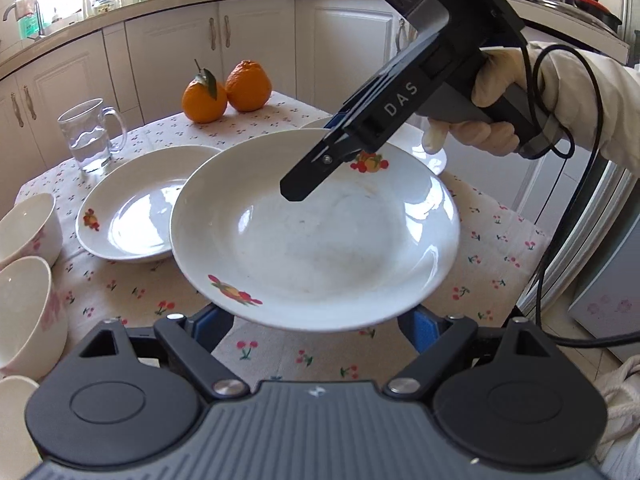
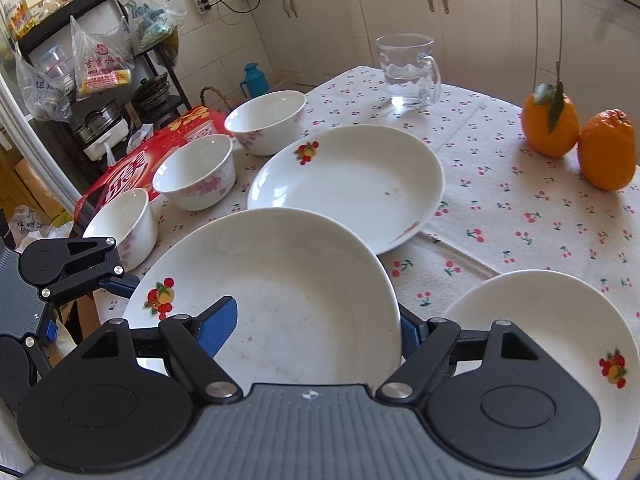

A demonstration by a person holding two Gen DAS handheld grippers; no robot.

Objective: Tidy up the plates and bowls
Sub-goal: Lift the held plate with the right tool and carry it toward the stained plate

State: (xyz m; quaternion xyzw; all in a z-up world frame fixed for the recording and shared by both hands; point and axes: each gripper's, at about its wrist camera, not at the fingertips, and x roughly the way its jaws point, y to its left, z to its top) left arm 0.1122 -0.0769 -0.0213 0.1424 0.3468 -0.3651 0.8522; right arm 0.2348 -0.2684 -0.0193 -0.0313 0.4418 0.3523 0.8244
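Observation:
A white deep plate with fruit prints (image 1: 316,240) (image 2: 272,280) hangs above the cherry-print tablecloth (image 1: 480,256). My right gripper (image 1: 316,160) (image 2: 314,326) grips its rim, one blue pad (image 2: 218,326) over the inside and the other finger under the edge. My left gripper (image 1: 316,320) (image 2: 100,300) reaches under the opposite rim with fingers (image 1: 210,322) wide apart and tips hidden. A second plate (image 1: 132,216) (image 2: 348,184) lies on the table just beyond, and a third plate (image 2: 540,320) is at the near right. Three floral bowls (image 2: 266,120) (image 2: 196,176) (image 2: 124,232) line the table's left edge.
A glass mug of water (image 1: 88,136) (image 2: 408,72) and two oranges (image 1: 222,92) (image 2: 576,136) stand at the far side of the table. A gloved hand (image 1: 492,92) holds the right gripper, trailing a black cable. A red box (image 2: 132,168) sits beside the table, with white cabinets behind.

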